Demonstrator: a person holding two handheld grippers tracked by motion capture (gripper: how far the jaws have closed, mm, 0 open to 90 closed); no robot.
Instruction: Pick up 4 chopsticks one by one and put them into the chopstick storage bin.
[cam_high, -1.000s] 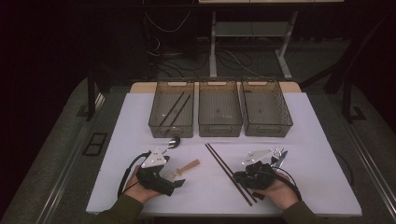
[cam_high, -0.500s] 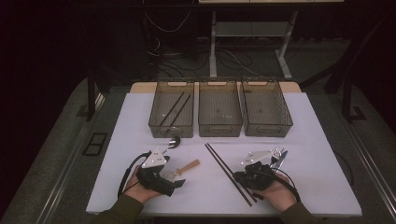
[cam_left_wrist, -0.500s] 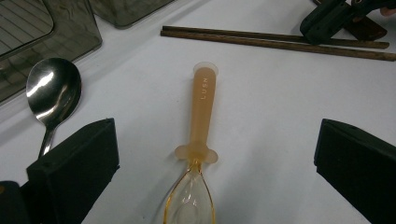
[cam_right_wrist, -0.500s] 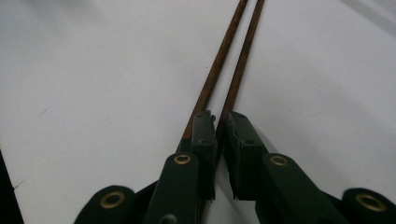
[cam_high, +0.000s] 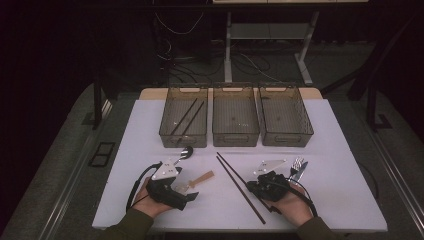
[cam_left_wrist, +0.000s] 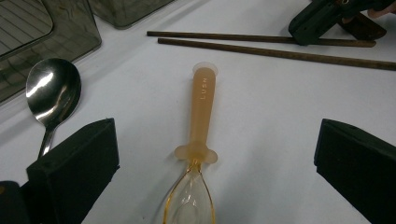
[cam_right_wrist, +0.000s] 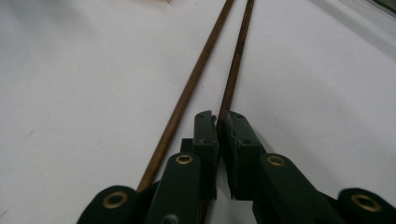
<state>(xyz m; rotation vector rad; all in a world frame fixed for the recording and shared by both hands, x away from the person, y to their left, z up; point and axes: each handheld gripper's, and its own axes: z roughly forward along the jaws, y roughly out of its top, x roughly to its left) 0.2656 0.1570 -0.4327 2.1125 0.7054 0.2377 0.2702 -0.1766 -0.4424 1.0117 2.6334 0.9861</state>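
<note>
An amber plastic spoon (cam_left_wrist: 203, 107) lies on the white table between the wide-apart jaws of my left gripper (cam_left_wrist: 215, 144), which is open and touches nothing. In the high view the left gripper (cam_high: 186, 194) sits at the amber spoon's (cam_high: 201, 178) bowl end. Two dark chopsticks (cam_high: 235, 180) lie side by side at mid-table. My right gripper (cam_right_wrist: 218, 121) is shut on the right-hand chopstick (cam_right_wrist: 236, 60), while the other chopstick (cam_right_wrist: 196, 79) lies free just to its left. From above, the right gripper (cam_high: 256, 184) rests low over the chopsticks' near half.
A metal spoon (cam_left_wrist: 51, 91) lies left of the amber one, near the left bin (cam_high: 165, 125), which holds two chopsticks (cam_high: 187, 116). The middle bin (cam_high: 235, 132) and right bin (cam_high: 287, 135) stand beside it. A fork and knife (cam_high: 298, 167) lie right of the right gripper.
</note>
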